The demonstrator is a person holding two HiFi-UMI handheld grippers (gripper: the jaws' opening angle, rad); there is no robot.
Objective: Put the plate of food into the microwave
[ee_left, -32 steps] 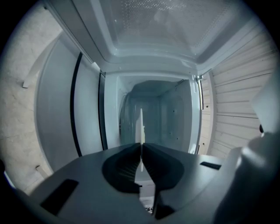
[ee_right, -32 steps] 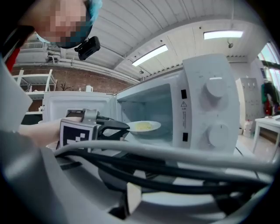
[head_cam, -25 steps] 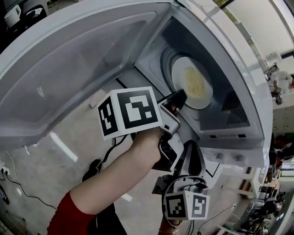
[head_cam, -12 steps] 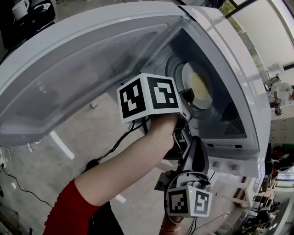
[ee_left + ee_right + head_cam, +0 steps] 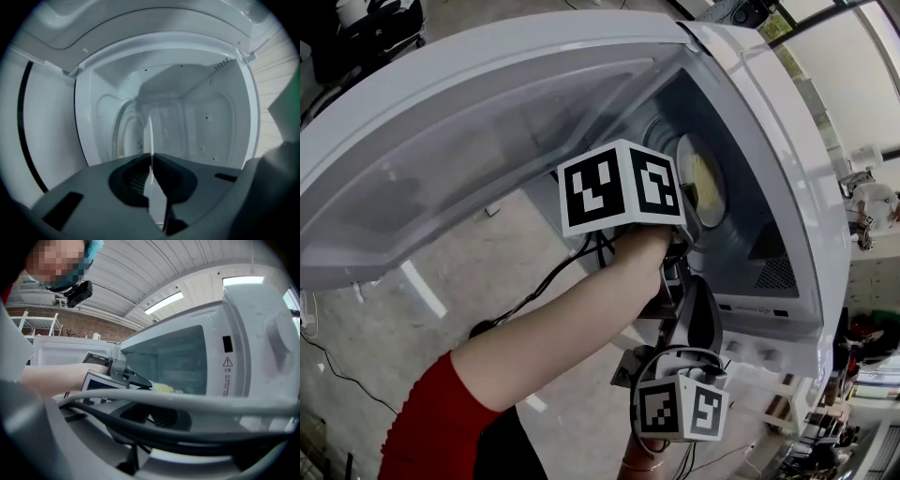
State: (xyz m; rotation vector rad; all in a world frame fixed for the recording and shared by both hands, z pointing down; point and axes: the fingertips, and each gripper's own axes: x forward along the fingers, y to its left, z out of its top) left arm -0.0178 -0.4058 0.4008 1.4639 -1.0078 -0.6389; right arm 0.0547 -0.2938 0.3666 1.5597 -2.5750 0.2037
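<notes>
Lighting is bright, even and from overhead. In the right gripper view, long white ceiling strip lamps glare at 12 and 1 o'clock. The interior of the white box-shaped microwave is dim, bluish and hazy. Both gripper views bow heavily, with black vignette at the rims and a blurred near foreground. The head view is sharp, its edges curved.

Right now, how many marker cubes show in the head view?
2. One cube rides the left claw at the microwave's mouth, its jaws just easing open around the plate's rim; the other sits lower, on the right claw. None seems hidden.
</notes>
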